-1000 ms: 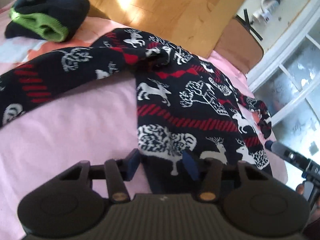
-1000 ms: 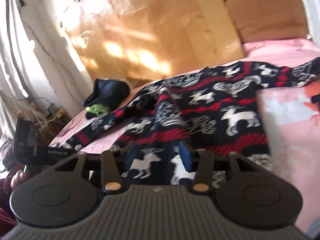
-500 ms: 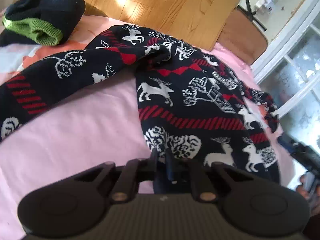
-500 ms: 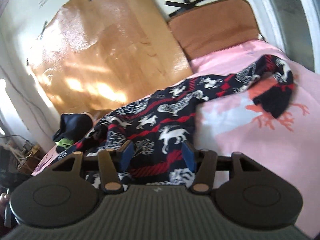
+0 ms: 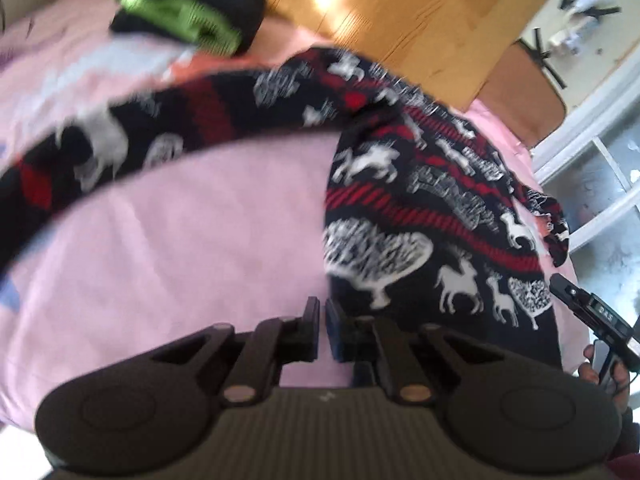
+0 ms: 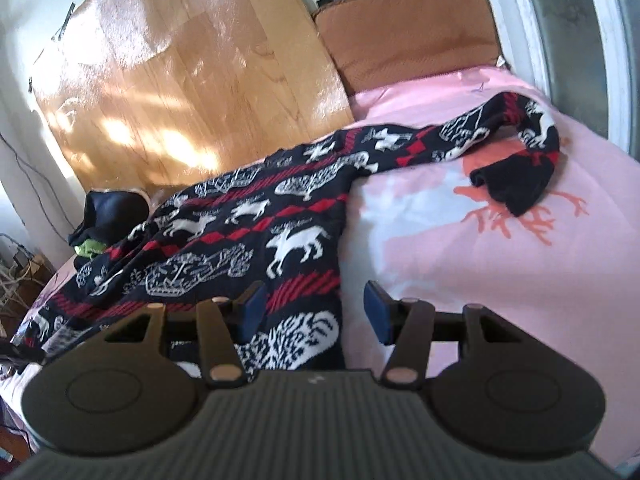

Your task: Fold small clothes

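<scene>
A black, red and white reindeer-pattern sweater point(image 5: 420, 216) lies spread on the pink bed point(image 5: 180, 240), sleeves out to both sides. My left gripper point(image 5: 322, 322) is shut at the sweater's lower left hem corner; whether fabric is pinched between the pads is unclear. The sweater also shows in the right wrist view point(image 6: 256, 240). My right gripper point(image 6: 314, 312) is open, hovering over the hem's right corner, one pad over the sweater, the other over the bedsheet point(image 6: 460, 280). The right gripper's tip shows at the left view's right edge point(image 5: 588, 320).
A folded dark garment with green trim point(image 5: 188, 16) lies at the bed's far corner, also in the right wrist view point(image 6: 104, 220). A wooden board point(image 6: 180, 80) and brown cushion point(image 6: 408, 40) stand against the wall. A window point(image 6: 572, 40) borders the right side.
My left gripper closed from open at the hem, then shifted left along it with the view blurring. My right gripper stayed open and moved right toward the hem's other corner.
</scene>
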A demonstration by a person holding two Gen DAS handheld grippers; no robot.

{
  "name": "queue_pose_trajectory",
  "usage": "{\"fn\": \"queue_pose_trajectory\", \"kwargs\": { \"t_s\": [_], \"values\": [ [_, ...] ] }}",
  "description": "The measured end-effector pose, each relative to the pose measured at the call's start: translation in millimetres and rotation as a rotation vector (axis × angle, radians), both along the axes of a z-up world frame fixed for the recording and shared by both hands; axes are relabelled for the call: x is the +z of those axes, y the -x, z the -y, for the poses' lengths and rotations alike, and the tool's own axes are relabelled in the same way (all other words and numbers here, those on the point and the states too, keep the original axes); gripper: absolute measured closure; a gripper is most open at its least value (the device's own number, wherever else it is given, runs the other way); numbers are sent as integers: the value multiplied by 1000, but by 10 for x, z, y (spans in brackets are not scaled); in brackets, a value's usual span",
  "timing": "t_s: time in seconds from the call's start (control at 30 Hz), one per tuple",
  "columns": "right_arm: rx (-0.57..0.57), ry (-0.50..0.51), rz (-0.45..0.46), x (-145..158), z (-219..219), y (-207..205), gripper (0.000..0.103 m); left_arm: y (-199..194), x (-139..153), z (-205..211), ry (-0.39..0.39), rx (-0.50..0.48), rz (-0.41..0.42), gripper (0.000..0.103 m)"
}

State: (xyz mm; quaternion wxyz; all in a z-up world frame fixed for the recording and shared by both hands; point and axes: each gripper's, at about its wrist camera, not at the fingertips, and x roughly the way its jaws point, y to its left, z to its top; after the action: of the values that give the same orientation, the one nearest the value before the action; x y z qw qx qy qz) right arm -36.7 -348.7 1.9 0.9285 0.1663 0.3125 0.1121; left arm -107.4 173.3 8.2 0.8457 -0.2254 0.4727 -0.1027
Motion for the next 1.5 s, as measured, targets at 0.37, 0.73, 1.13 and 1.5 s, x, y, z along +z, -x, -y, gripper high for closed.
{"fn": "queue_pose_trajectory", "kwargs": {
  "t_s": [0.37,0.73,1.13,1.5],
  "values": [
    [-6,103,-78,76,53,181,96,57,-95,182,29,-105,-8,100],
    [103,176,73,503,-438,24,72,298,298,-534,5,133,230,69],
    [915,431,223,418,-3150,-153,65,977,336,-832,-420,372,486,2],
    [1375,664,392,255,-4708,265,54,1556,367,-1660,-389,674,525,0]
  ]
}}
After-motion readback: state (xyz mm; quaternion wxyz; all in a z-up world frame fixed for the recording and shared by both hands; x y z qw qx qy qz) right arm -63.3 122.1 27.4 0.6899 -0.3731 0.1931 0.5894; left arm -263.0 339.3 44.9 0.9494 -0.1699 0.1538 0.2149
